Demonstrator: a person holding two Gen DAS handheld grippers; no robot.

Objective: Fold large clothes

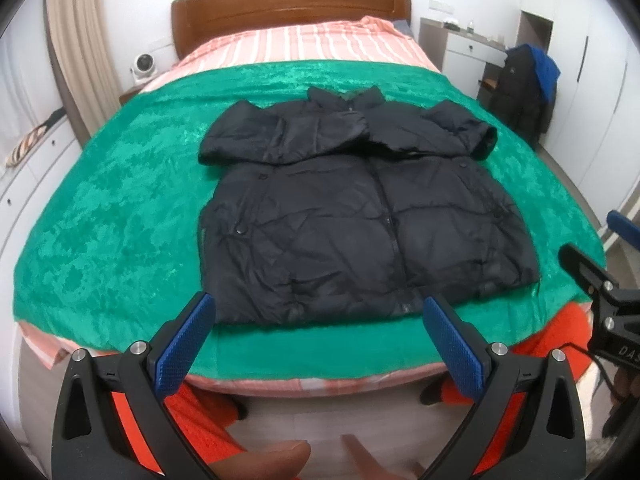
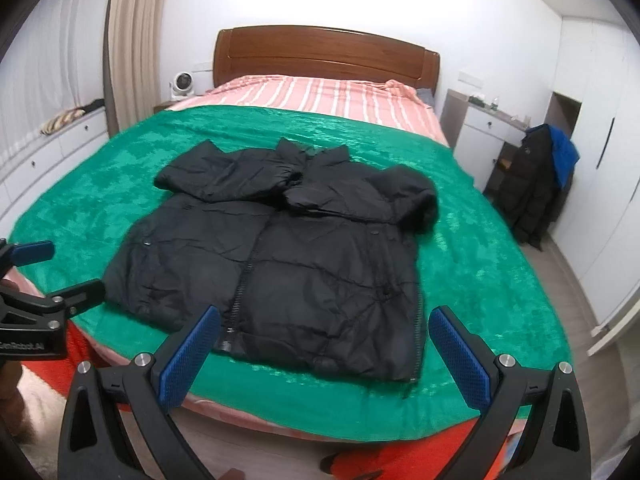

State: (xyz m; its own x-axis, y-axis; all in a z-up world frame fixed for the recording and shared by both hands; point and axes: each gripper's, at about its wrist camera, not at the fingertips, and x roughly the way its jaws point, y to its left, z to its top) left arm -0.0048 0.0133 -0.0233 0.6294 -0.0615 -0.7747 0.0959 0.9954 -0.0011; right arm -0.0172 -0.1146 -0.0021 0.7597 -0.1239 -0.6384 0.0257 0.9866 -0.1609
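Left wrist view: you hold the left tool [image 1: 320, 340] low at the foot of the bed [image 1: 292, 20], aimed forward over the near edge; a thumb [image 1: 264, 460] shows at the bottom centre of the frame. The black puffer jacket [image 1: 360, 220] lies front-up in mid-frame on the green blanket [image 1: 120, 208], both sleeves folded across the chest, collar toward the headboard, hem just above the fingertips. Left tool released, blue pads spread wide, gripping nothing, apart from the jacket. The right tool [image 1: 600, 280] enters at the right edge.

Right wrist view: your right tool [image 2: 324, 348] sits low at the bed's near edge, angled slightly left. Jacket [image 2: 280, 260] fills the centre of the frame, zipper running toward the lower middle, hem between the pads. Right tool released, wide, empty. Left tool [image 2: 52, 276] at the left edge, also spread.
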